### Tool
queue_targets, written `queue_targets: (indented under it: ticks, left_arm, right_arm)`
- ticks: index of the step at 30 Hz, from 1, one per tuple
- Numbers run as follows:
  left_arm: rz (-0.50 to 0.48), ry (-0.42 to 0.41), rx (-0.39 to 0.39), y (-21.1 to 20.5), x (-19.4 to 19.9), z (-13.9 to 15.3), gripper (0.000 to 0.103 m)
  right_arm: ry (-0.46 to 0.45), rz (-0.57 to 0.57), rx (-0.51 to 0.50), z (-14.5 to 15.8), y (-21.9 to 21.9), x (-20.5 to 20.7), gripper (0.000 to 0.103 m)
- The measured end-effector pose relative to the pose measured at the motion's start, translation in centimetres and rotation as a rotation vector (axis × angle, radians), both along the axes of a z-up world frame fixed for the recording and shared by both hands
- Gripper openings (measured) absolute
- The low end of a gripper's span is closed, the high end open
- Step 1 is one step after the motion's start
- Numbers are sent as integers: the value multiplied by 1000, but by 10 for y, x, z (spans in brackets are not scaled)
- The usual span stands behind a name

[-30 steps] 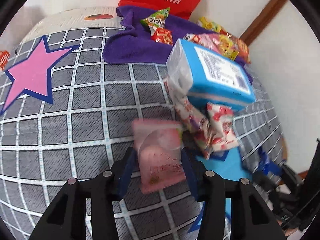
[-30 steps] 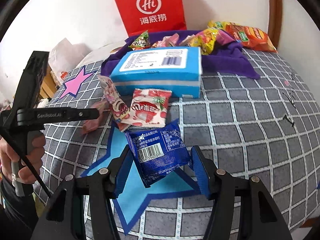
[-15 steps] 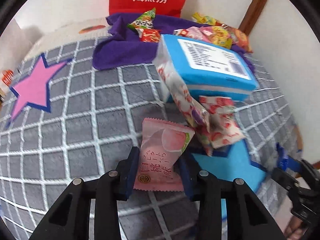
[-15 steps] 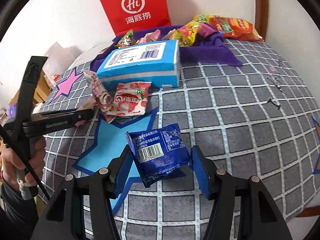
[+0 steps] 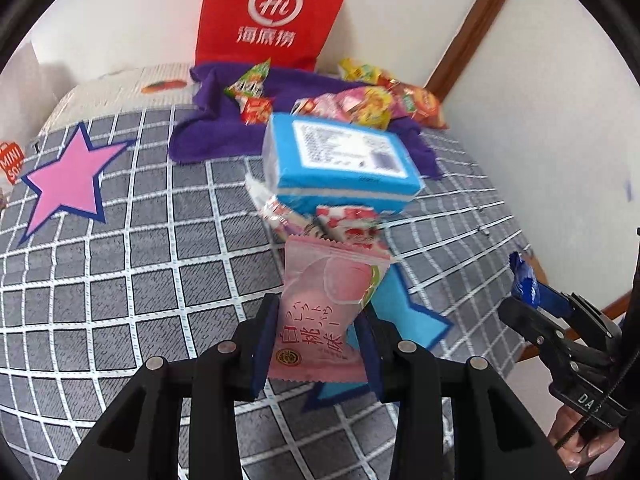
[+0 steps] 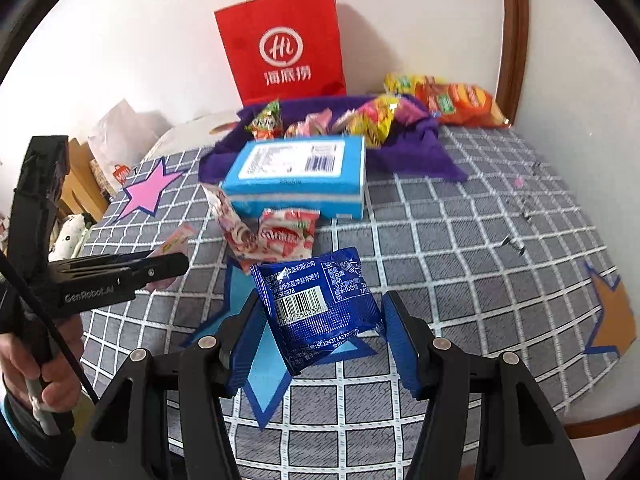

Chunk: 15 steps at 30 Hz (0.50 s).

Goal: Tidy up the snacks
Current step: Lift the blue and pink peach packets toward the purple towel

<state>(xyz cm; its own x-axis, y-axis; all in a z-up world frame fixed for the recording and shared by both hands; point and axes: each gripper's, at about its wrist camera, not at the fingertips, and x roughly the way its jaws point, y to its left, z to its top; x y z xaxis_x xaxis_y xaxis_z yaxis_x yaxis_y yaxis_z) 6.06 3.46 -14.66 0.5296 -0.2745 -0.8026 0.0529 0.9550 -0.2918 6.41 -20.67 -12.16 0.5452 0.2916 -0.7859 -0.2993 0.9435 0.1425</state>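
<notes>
Above the checked bedspread (image 5: 120, 260), the left gripper (image 5: 318, 344) clamps a pink peach packet (image 5: 320, 312) upright between its fingers. The right gripper (image 6: 320, 344) holds a blue packet (image 6: 320, 308), apparently pinched at its edges, near the blue box (image 6: 296, 180).

- Red paper bag (image 6: 282, 54) upright against the white wall.
- Purple cloth (image 5: 208, 132) spread on the bed.
- Grey checked bedspread (image 6: 460, 240) bearing pink star (image 5: 66, 184), blue star (image 6: 264, 372), orange star (image 6: 612, 320).

two close wrist views toward the shared blue box (image 5: 340, 164) (image 6: 298, 178)
</notes>
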Motion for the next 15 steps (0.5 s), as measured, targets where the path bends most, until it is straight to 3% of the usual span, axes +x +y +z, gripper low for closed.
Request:
queue_targets:
  ticks: [15]
  left_arm:
    - [-18, -89, -15, -4, -16, 51, 36]
  right_arm:
    - [-74, -20, 5, 52, 7, -14, 59]
